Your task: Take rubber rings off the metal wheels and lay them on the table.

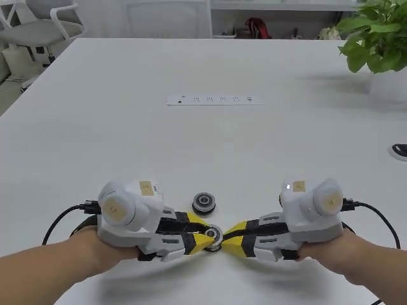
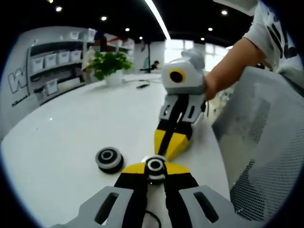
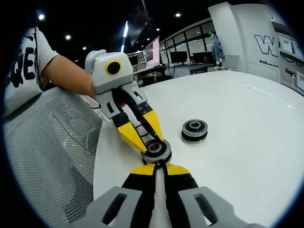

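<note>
A small metal wheel [image 1: 213,236] with a black rubber ring is held just above the white table [image 1: 210,146], near its front edge. My left gripper [image 2: 155,172] is shut on this wheel [image 2: 155,167]. My right gripper [image 3: 157,167] faces it from the opposite side, jaws together and tips against the wheel's rim [image 3: 157,151]. I cannot tell whether they pinch the ring. The right gripper's yellow fingertips [image 2: 171,142] lie just behind the wheel. A second wheel [image 1: 204,202] with its ring on lies flat on the table just beyond the tips, and is visible as the second wheel [image 2: 109,159] and the second wheel [image 3: 194,129].
A white power strip [image 1: 213,100] lies across the middle of the table. A potted plant [image 1: 375,38] stands at the far right corner, and a dark object [image 1: 400,151] sits at the right edge. A white chair [image 1: 38,28] stands beyond the far left corner.
</note>
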